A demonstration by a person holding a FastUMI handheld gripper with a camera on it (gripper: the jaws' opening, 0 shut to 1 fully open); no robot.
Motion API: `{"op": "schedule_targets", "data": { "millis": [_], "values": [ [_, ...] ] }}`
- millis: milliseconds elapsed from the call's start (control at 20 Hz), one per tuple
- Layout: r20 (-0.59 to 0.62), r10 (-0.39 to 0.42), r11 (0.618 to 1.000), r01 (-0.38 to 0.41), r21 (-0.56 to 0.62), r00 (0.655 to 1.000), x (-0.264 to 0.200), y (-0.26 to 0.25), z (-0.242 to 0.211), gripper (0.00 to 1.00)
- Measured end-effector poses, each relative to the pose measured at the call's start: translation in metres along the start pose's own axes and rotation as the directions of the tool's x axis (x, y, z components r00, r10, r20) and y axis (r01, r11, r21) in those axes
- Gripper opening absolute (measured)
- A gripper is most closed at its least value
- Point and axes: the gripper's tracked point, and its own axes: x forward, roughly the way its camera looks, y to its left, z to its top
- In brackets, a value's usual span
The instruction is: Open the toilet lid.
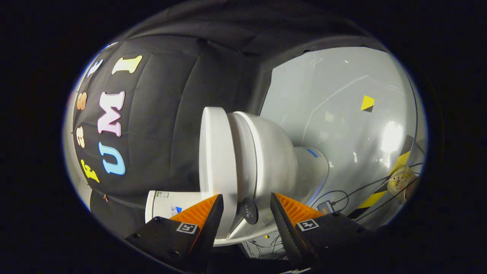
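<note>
View is rolled sideways. Gripper (246,213) has its jaws spread moderately wide, a clear gap between the two fingers; nothing is pinched, neither finger visibly presses on anything.

White glossy plastic toilet lid (215,152) stands edge-on just ahead of the fingers, a flat rounded slab; its near end drops into the gap, close against the left finger (203,213). Cannot tell if that finger touches it. Lid is lifted off the seat at this near end, a narrow wedge-shaped gap between them, closing toward the far end.

White seat ring (243,152) sits just right of the lid, on the white ceramic toilet bowl (274,160), which narrows rightward into a white pedestal base (314,167) with a small blue mark. A small round dark bumper pad (249,210) with pale lettering sits on the lid's underside, between the fingers, in the gap between lid and seat.

Right finger (293,211) is apart from the lid, in front of the bowl's lower side.

White cistern tank (167,203) with small stickers is left of the left finger, behind the lid. Black quilted cloth wall (167,125) lies beyond. Pale grey shiny floor (342,114) is on the right, with a yellow-and-black square marker (367,103), yellow-black striped tape (397,167), thin black cables (361,190) and a round pale perforated disc (399,179).
</note>
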Motion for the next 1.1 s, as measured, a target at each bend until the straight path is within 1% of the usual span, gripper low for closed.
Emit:
{"op": "schedule_targets", "data": {
  "millis": [100,200,250,300,400,450,500,550,650,700,800,850,1000,1100],
  "values": [
    [-0.016,0.009,1.000,-0.009,0.003,1.000,0.001,0.002,-0.008,0.79],
    [-0.017,0.012,1.000,-0.012,0.001,1.000,0.004,0.000,-0.009,0.73],
    [-0.013,0.007,1.000,-0.007,0.001,1.000,0.006,-0.006,-0.005,0.73],
    [-0.013,-0.018,1.000,0.018,0.004,1.000,0.012,-0.015,-0.006,0.61],
    [-0.016,-0.010,1.000,0.011,0.026,1.000,0.007,-0.018,-0.002,0.38],
    [-0.010,0.008,0.999,-0.007,0.037,1.000,0.025,-0.017,-0.012,0.26],
    [-0.018,0.002,1.000,-0.001,0.023,1.000,0.020,-0.016,-0.010,0.11],
    [-0.012,0.004,1.000,-0.004,0.008,1.000,0.009,-0.014,-0.006,0.11],
    [-0.013,0.019,1.000,-0.018,0.017,1.000,0.005,-0.012,-0.001,0.11],
    [-0.011,0.034,0.999,-0.034,0.019,0.999,0.005,-0.009,0.001,0.11],
    [-0.002,0.040,0.999,-0.040,0.001,0.999,0.009,-0.009,-0.001,0.07],
    [-0.004,0.039,0.999,-0.039,0.008,0.999,0.011,-0.010,0.000,0.07],
    [-0.014,0.053,0.998,-0.052,0.035,0.999,0.016,-0.009,0.000,0.10],
    [-0.016,0.059,0.998,-0.058,0.015,0.998,0.018,-0.004,-0.002,0.11]
  ]
}}
